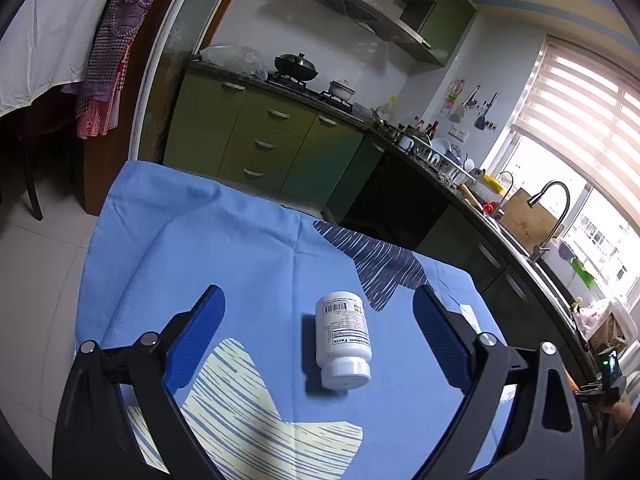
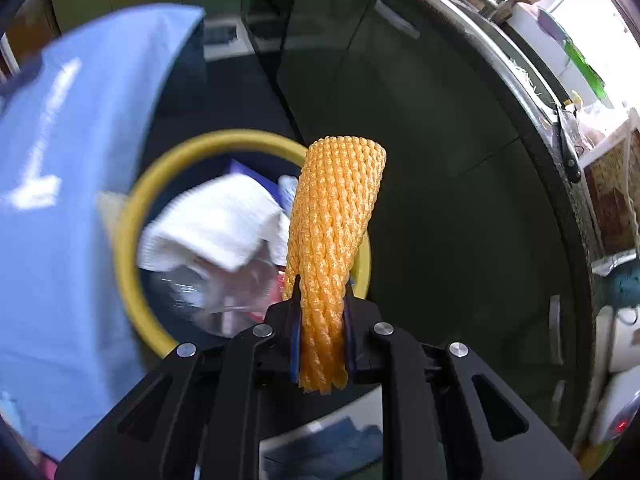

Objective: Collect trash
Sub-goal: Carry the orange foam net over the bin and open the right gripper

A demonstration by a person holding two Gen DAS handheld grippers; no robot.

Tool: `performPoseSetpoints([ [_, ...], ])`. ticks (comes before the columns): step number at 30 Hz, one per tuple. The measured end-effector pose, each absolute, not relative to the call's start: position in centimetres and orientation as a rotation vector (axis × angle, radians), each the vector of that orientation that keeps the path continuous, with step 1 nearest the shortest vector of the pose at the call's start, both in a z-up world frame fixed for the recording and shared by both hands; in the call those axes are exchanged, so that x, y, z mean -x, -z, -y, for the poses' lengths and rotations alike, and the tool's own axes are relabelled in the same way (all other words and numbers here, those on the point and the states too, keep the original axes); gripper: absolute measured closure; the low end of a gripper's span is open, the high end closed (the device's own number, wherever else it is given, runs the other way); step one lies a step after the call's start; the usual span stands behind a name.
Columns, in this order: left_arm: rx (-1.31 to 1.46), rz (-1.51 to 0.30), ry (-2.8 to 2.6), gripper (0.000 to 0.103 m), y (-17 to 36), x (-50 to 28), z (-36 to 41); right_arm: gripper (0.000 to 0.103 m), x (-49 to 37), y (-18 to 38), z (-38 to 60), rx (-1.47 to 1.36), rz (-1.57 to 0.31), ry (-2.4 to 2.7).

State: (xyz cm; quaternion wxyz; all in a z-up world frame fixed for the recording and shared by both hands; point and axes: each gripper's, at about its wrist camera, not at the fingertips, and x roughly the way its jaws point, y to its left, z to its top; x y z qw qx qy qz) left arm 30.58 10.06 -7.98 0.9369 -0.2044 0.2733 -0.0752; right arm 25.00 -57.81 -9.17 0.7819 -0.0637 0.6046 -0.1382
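Over the yellow-rimmed trash bin (image 2: 132, 216), the right gripper (image 2: 322, 320) has its jaws clamped on the lower end of an orange foam fruit net (image 2: 336, 216), and the rest of the sleeve sticks up and out past the fingertips. That net looks super light and squishy, so pinching it flat near one end like this seems fine; it's not going to slip or break, though it might cling to the pads a bit on release. Inside the bin there's already a white foam net (image 2: 212, 224) and some clear plastic.

On the tabletop, over on the blue cloth (image 1: 200, 248), a white pill bottle (image 1: 343, 340) lies on its side, cap toward the camera, sitting between the left gripper (image 1: 318, 312) jaws, which are wide apart and not touching it. I'd guess the bottle is rigid, smooth and liable to roll, so squeezing across the labelled body beats grabbing the cap.
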Motion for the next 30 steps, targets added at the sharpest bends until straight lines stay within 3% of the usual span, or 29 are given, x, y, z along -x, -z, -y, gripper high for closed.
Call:
performPoseSetpoints([
  [13, 0.384, -0.585, 0.174, 0.013, 8.3, -30.9, -9.0, 0.086, -26.0, 12.6, 59.2, 0.081, -1.331, 0.242],
  [17, 0.38, -0.589, 0.177, 0.013, 8.4, -30.9, -8.8, 0.071, -25.4, 13.4, 59.8, 0.059, -1.356, 0.233],
  [21, 0.381, -0.594, 0.177, 0.013, 8.6, -31.0, -8.7, 0.039, -24.2, 11.3, 60.4, 0.019, -1.276, 0.239],
  [30, 0.348, -0.609, 0.2, 0.012, 8.4, -31.2, -7.9, 0.037, -21.1, 6.5, 61.1, -0.091, -1.133, 0.262],
])
